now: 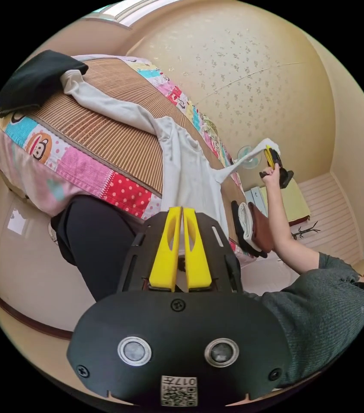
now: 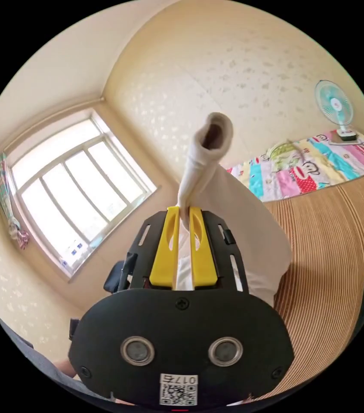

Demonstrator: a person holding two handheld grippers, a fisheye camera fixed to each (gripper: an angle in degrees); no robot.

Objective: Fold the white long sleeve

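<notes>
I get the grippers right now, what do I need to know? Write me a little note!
Right gripper: shut on a sleeve of the white shirt, held up off the bed.
Left gripper: jaws together near the shirt's lower edge; whether they pinch cloth, I cannot tell.
Shirt: spread along the bed's striped mat, other sleeve stretched toward a black garment.
Done: no fold visible yet.
Left: probably lay the lifted sleeve across the body, then the other, then fold the body.

Cream walls with a pale floral pattern [image 2: 251, 73] are seen, and bright daylight is admitted through a multi-pane window [image 2: 78, 189]. A bed is covered by a colourful patchwork sheet [image 1: 83, 165] under a brown woven mat [image 1: 117, 124]. A small teal fan [image 2: 334, 105] is placed far off.
</notes>
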